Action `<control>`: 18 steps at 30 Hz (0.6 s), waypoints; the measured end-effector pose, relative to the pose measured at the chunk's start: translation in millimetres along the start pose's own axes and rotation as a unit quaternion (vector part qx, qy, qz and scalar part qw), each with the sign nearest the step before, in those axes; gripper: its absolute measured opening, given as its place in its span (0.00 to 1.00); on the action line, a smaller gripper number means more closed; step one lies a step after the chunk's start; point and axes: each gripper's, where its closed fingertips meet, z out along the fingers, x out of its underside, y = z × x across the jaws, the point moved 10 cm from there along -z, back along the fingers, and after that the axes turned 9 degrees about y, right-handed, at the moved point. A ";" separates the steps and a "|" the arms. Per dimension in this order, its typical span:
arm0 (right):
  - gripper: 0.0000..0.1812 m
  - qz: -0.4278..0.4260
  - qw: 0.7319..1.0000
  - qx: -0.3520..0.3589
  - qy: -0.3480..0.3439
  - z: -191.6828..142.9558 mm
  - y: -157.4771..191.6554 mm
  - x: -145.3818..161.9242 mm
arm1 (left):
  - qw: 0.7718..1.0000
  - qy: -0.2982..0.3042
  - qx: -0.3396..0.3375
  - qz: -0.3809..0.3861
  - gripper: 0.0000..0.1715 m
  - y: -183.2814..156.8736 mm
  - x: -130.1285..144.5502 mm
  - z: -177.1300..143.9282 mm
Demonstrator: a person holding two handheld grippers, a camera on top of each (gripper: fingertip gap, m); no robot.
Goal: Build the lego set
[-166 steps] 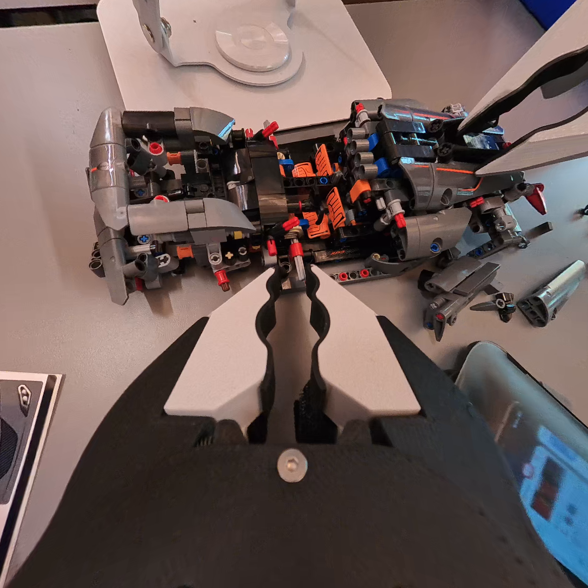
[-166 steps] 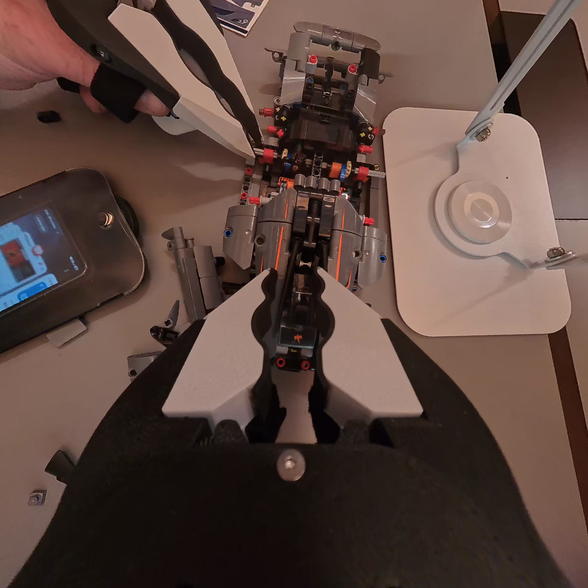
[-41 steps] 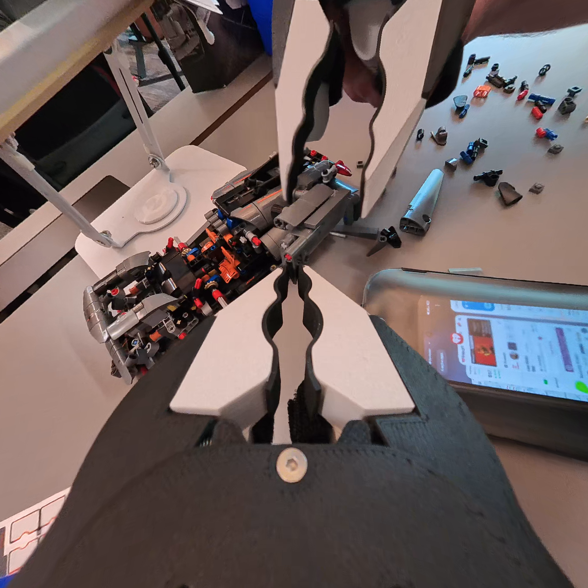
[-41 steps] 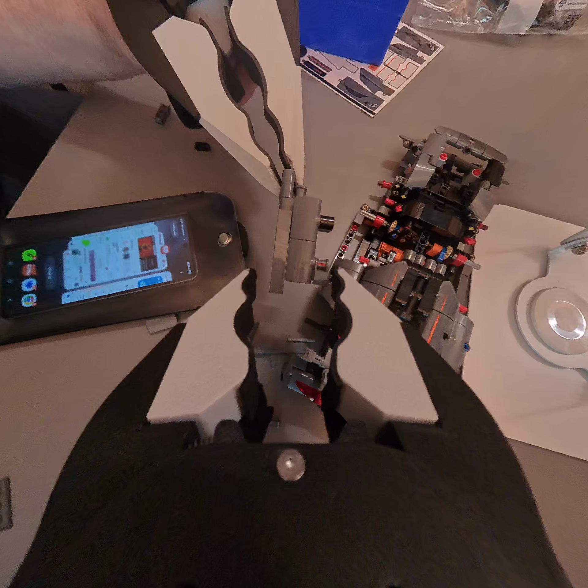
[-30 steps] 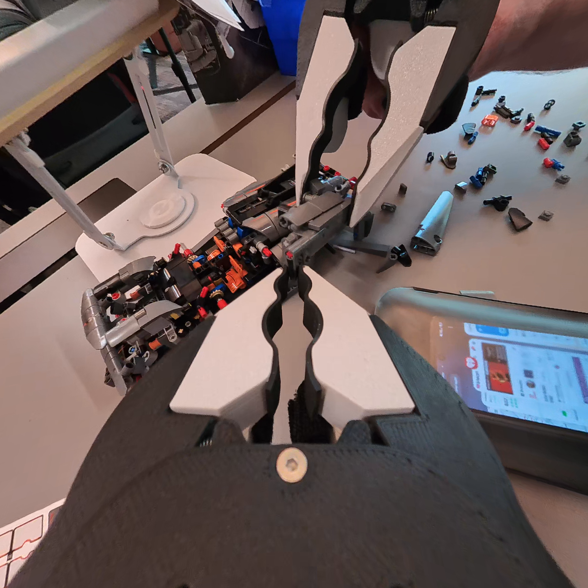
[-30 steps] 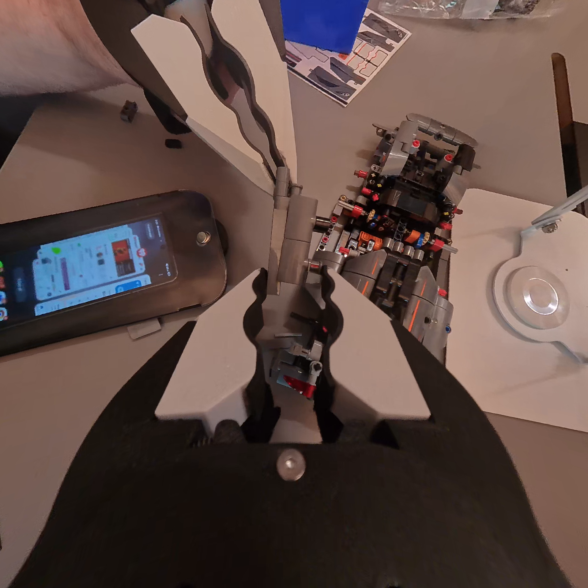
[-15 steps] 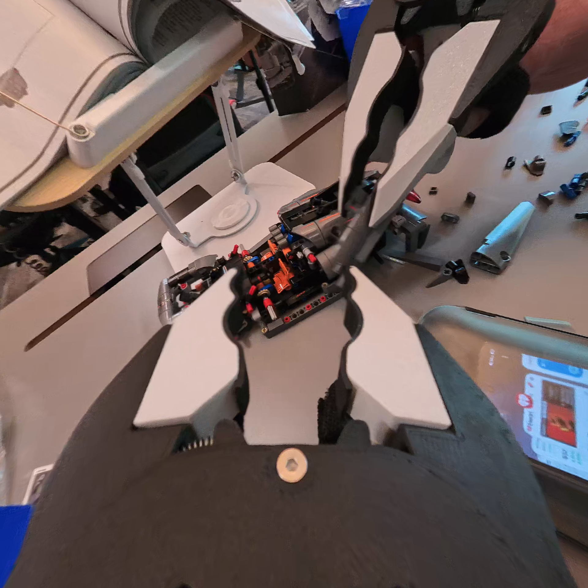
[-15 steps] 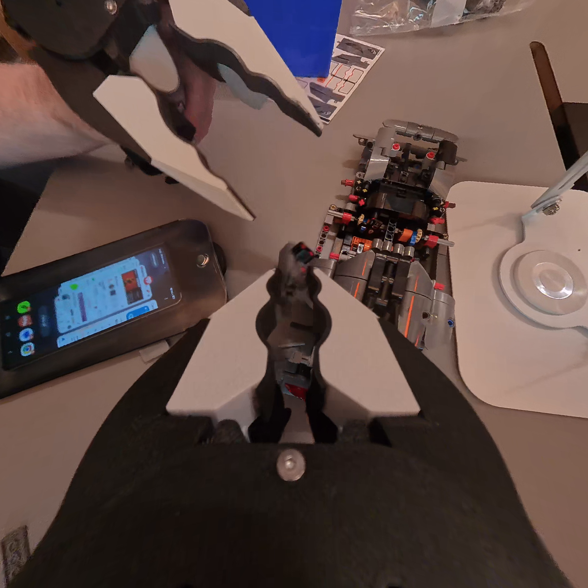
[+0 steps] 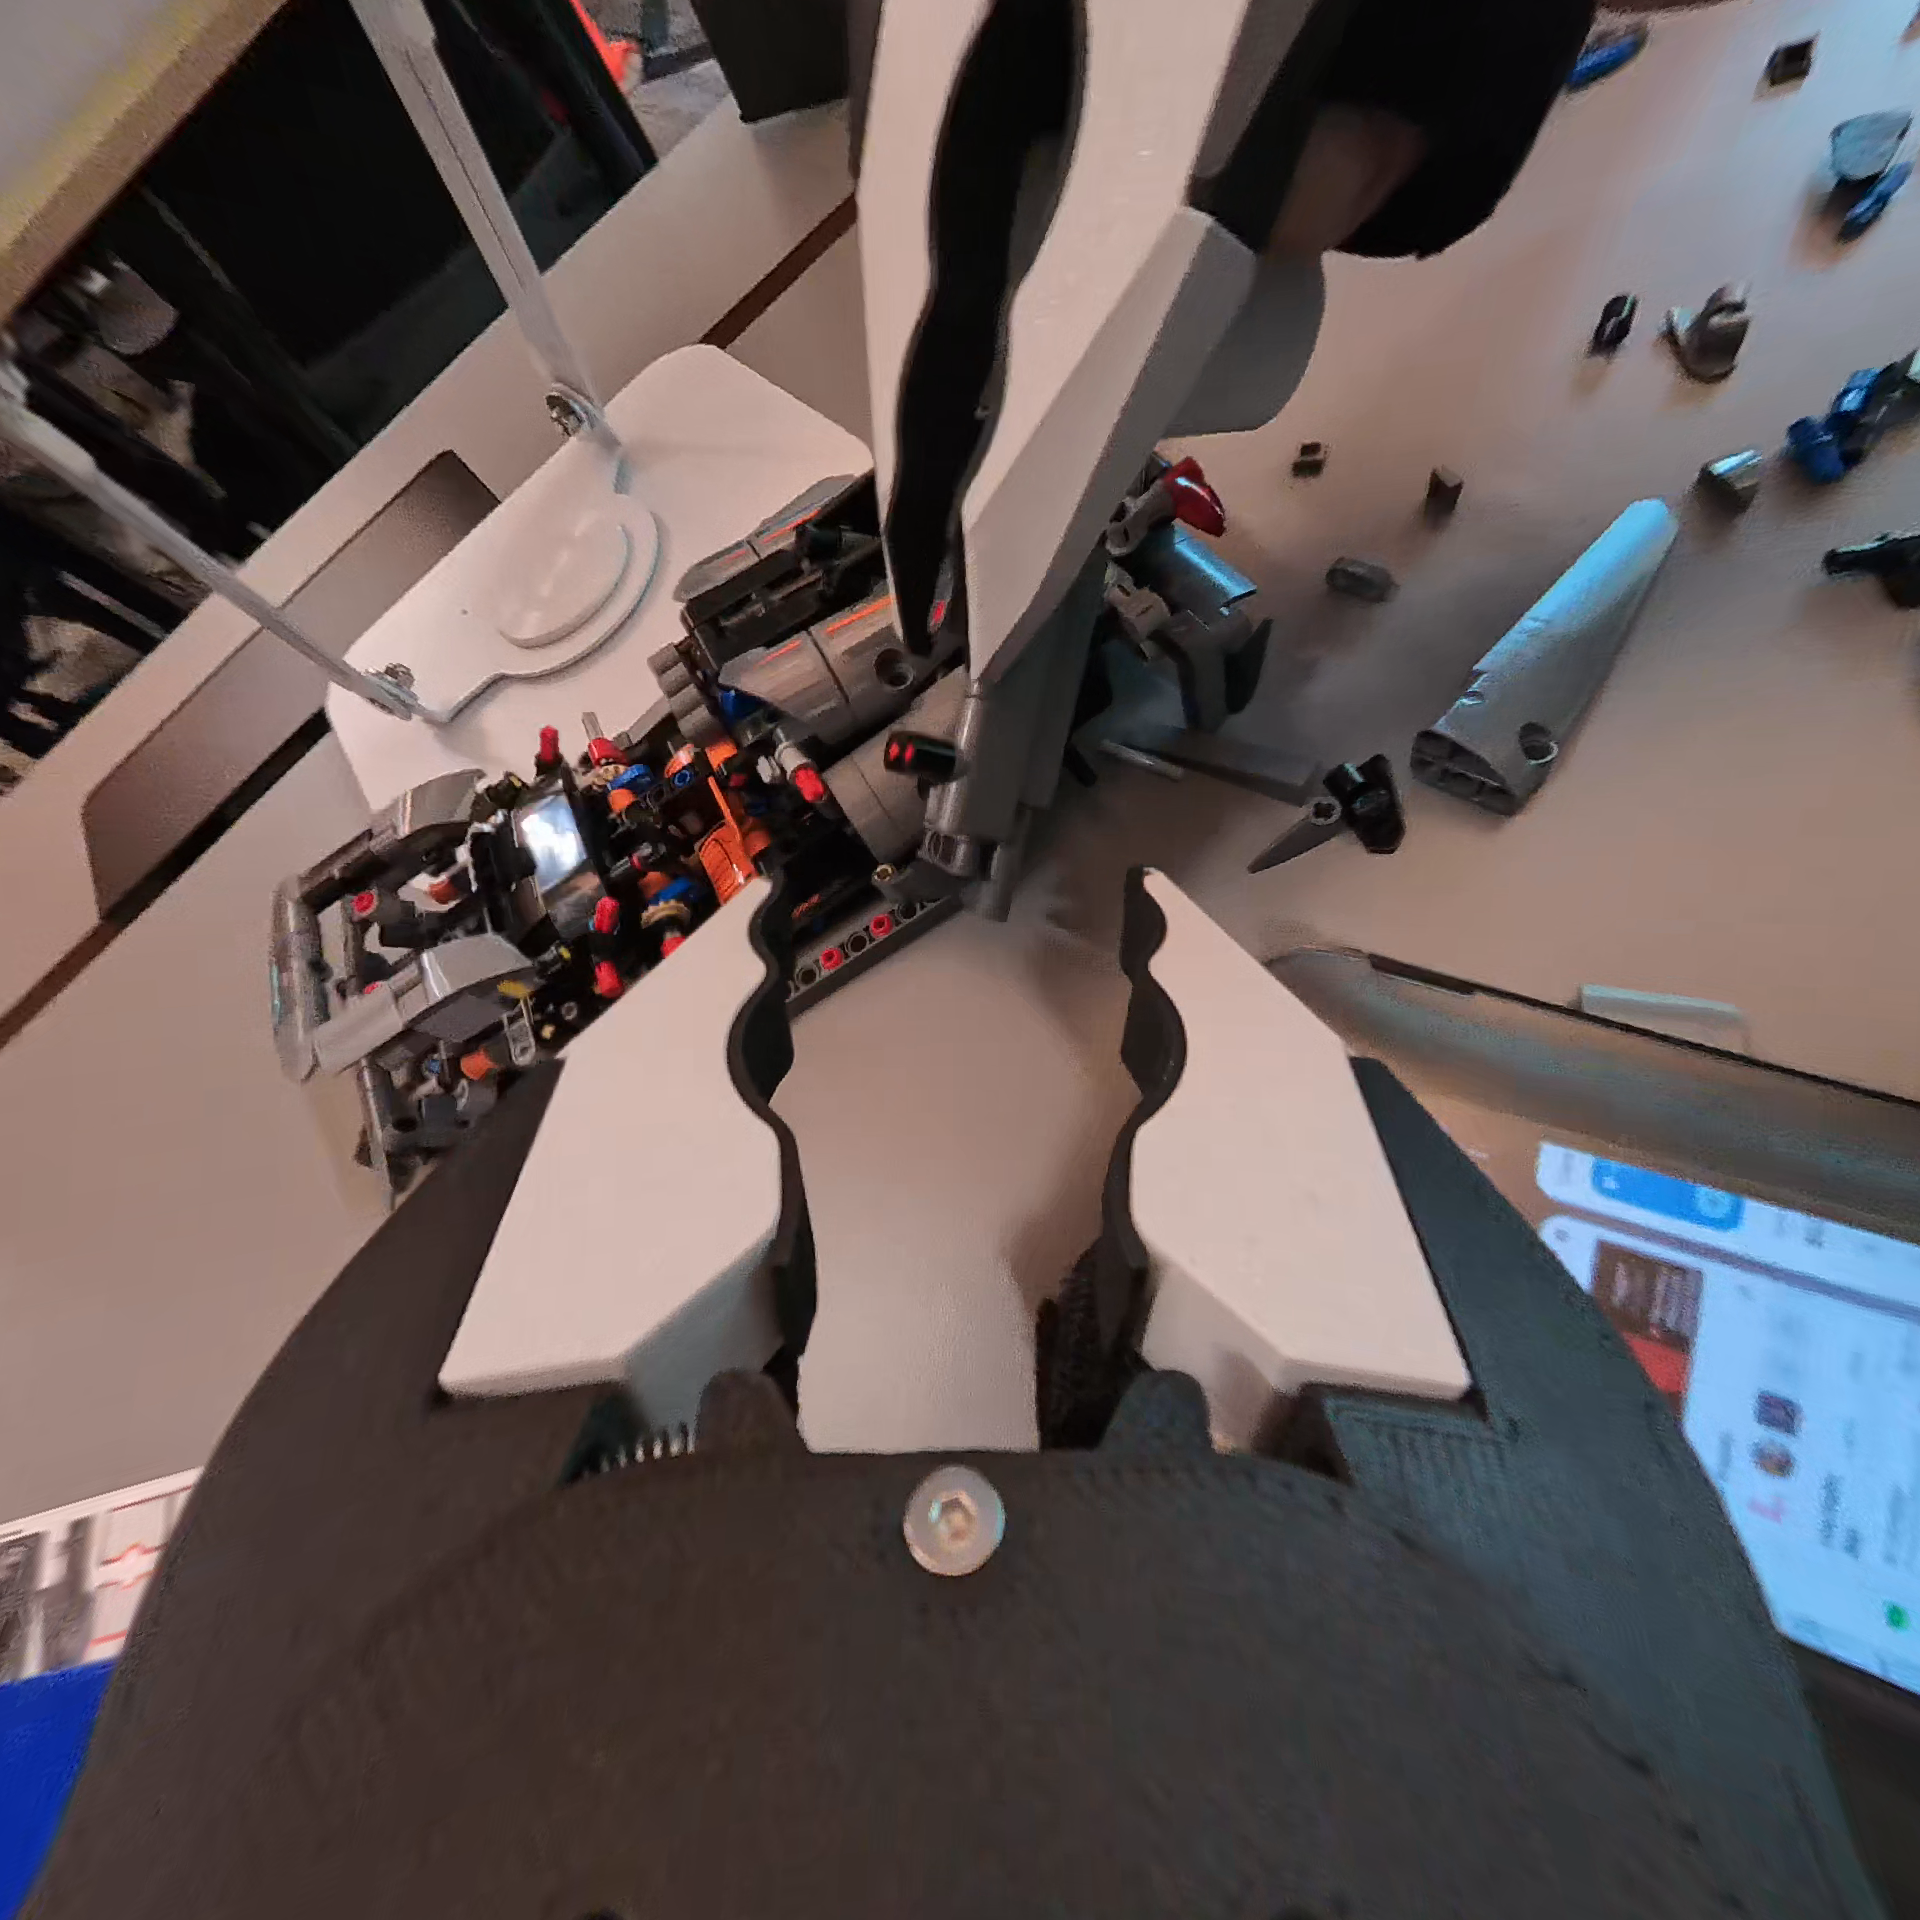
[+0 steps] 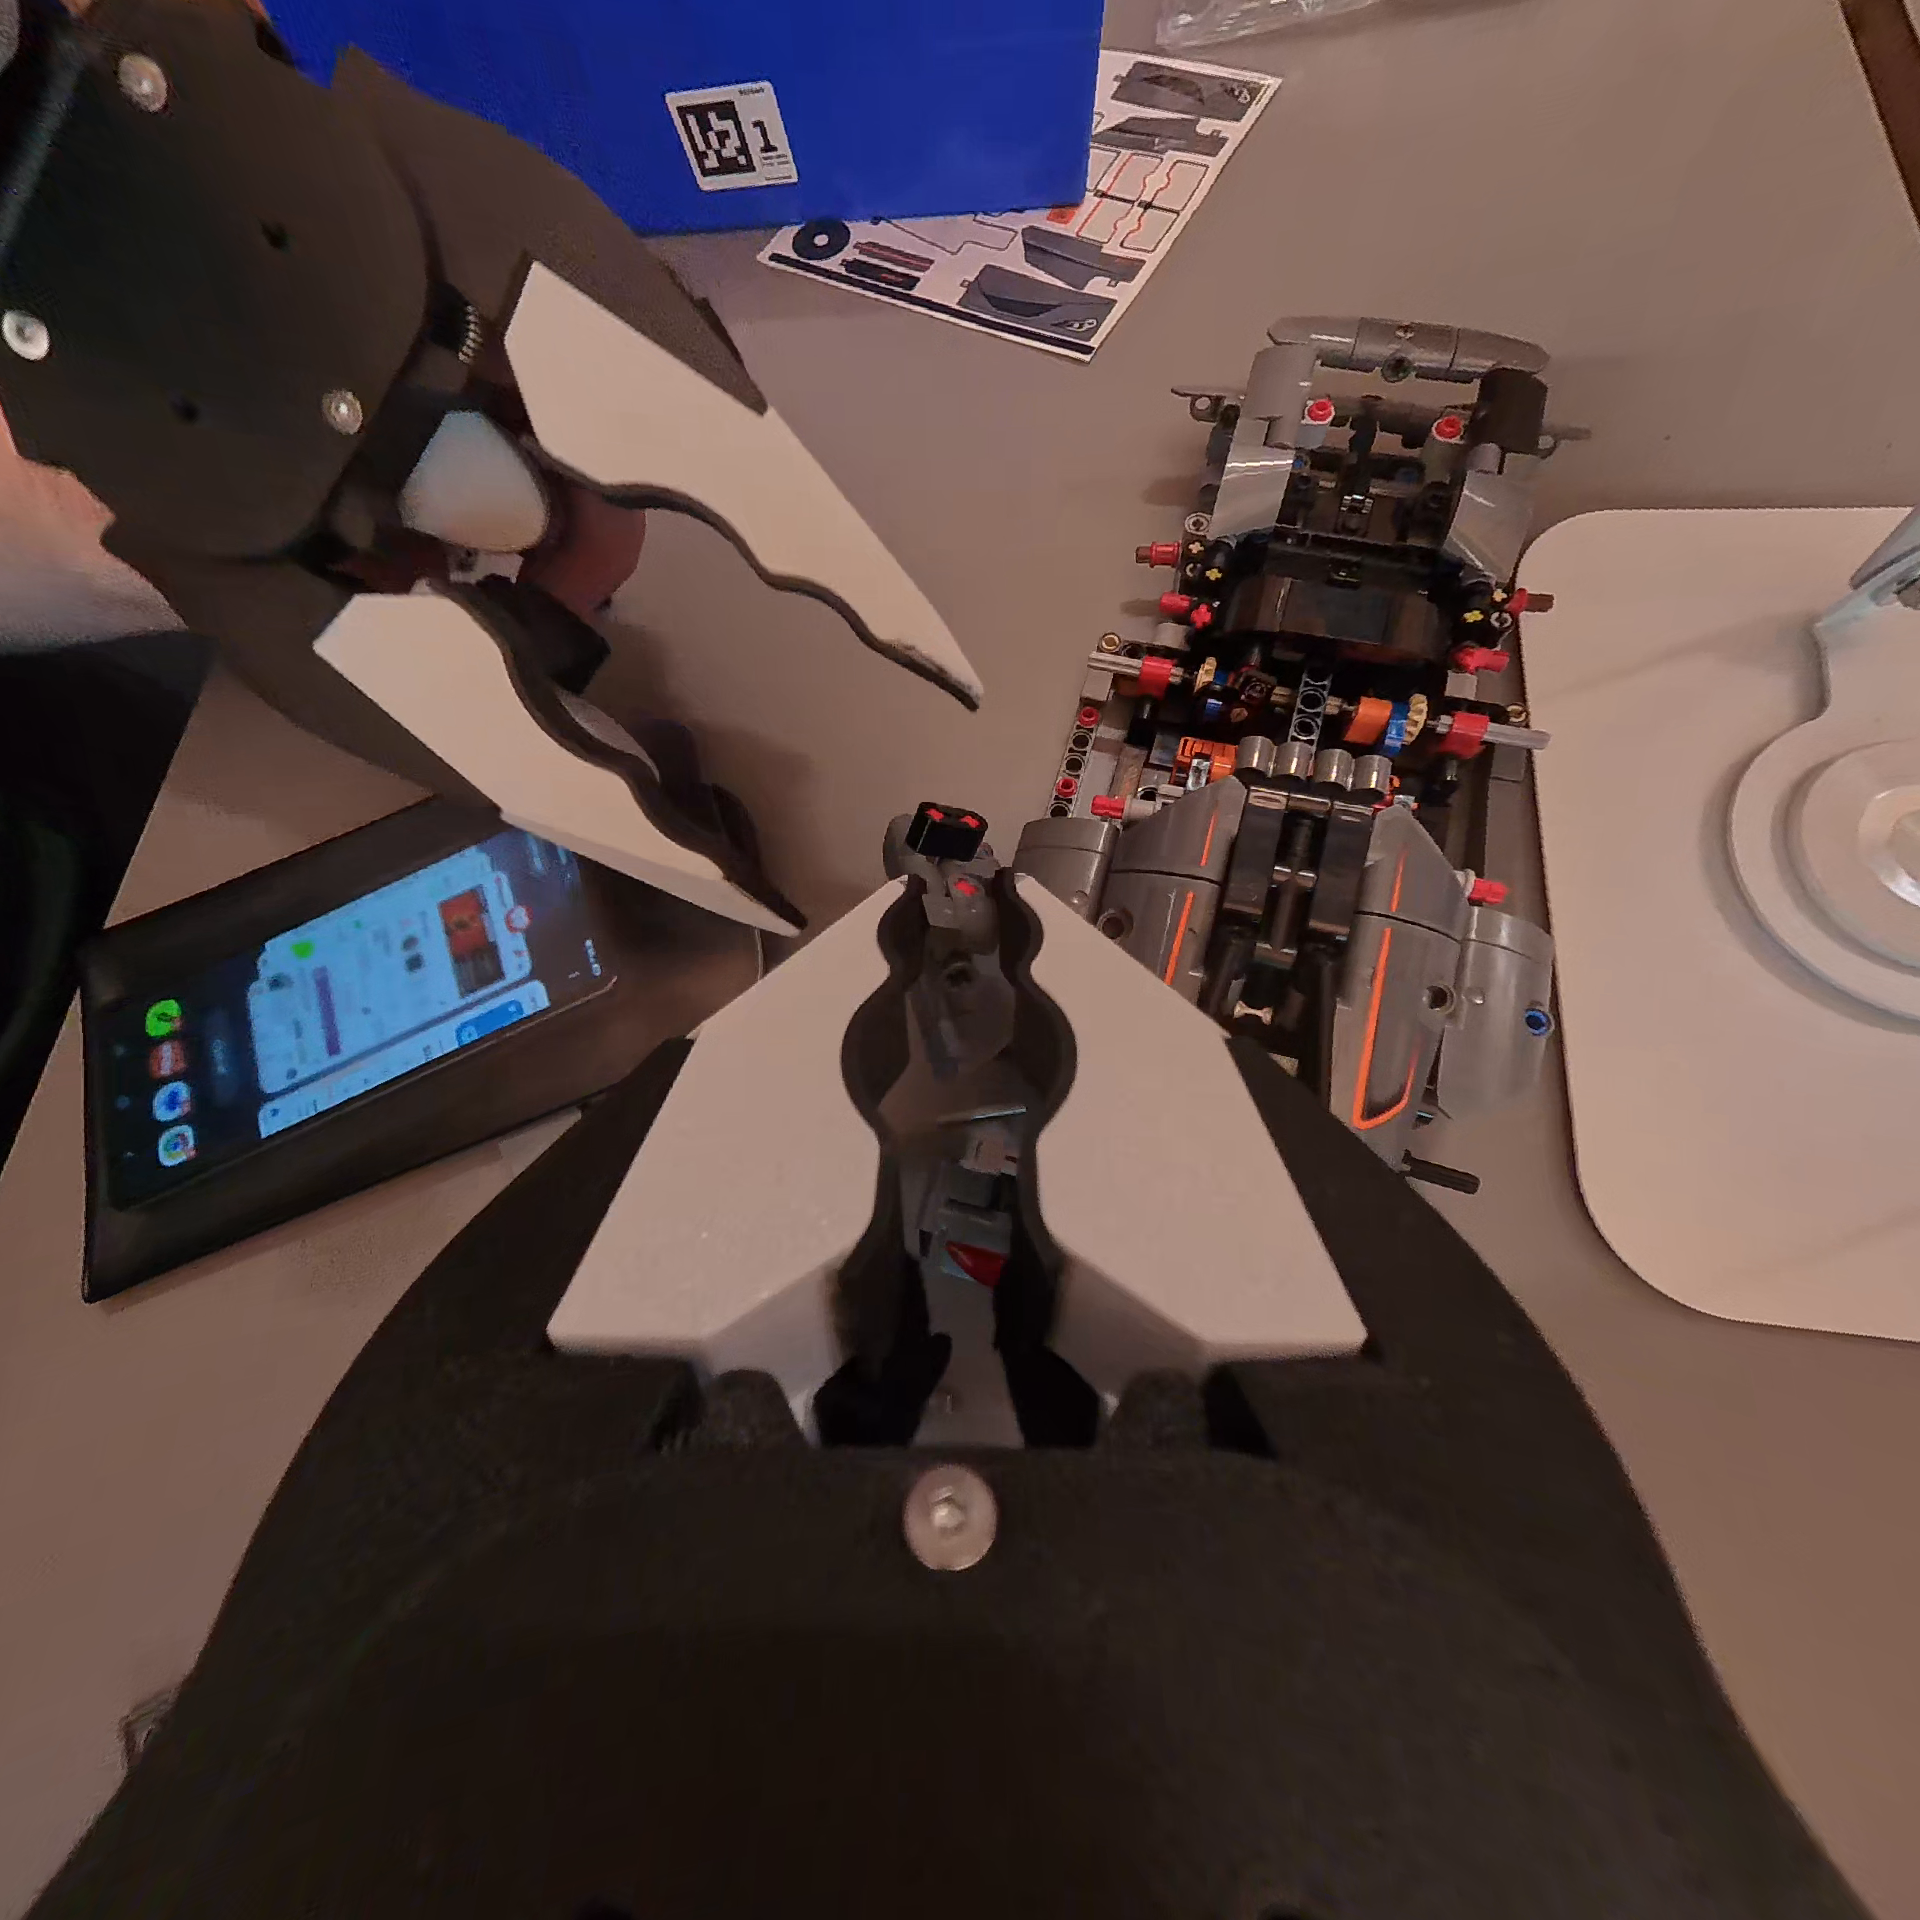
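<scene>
The right gripper (image 10: 951, 894) is clamped on a long grey lego sub-assembly (image 10: 956, 1039), which runs lengthwise between its two white fingers; a black piece with red marks pokes out past the fingertips and a red wedge sits deep near the gripper's base. From the left wrist view the same gripper (image 9: 935, 644) comes down from above, and the grey sub-assembly (image 9: 987, 790) hangs below its tips, right against the near side of the car; I cannot tell whether the two are touching.

The left gripper (image 9: 951, 894) stands wide open with nothing between its fingers, only bare tabletop (image 9: 156, 1143). In the right wrist view it (image 10: 883, 810) hovers up and to the left, tips spread well apart, over a phone (image 10: 343, 1018) with a lit screen lying in a dark holder.

The half-built lego car (image 10: 1320, 748), dark grey with orange stripes and red pins, lies flat towards the middle of the tabletop, one long side just beside a white stand base (image 10: 1714, 935). Beyond it, nearer the far edge, a sticker sheet (image 10: 1018, 239) lies partly under a blue box (image 10: 727, 104).

In the left wrist view, loose parts are scattered towards the right-hand edge of the tabletop: a silver-grey tapered panel (image 9: 1548, 665), a black pointed piece (image 9: 1340, 810), and small blue and dark bits, too blurred to name.
</scene>
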 end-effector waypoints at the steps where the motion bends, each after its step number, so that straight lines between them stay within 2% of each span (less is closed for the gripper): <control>1: 0.06 0.000 1.000 -0.001 0.001 0.6 0.3 0.1 | 1.000 0.003 -0.008 0.009 0.34 -2.9 -2.4 2.1; 7: 0.06 -0.003 1.000 0.000 0.007 2.8 1.2 0.4 | 0.999 0.029 0.000 0.013 0.23 -4.1 -6.8 20.6; 10: 0.07 -0.002 1.000 0.002 0.005 1.9 0.1 0.5 | 0.999 0.026 0.006 0.022 0.12 -5.7 -7.0 23.7; 14: 0.10 -0.003 1.000 -0.007 0.000 -0.4 -0.1 -0.3 | 0.999 0.026 0.001 0.033 0.11 -6.3 -6.2 23.9; 18: 0.17 -0.010 1.000 -0.016 -0.015 -8.0 -0.7 -2.4 | 0.999 0.029 0.025 0.028 0.11 0.3 -2.3 18.2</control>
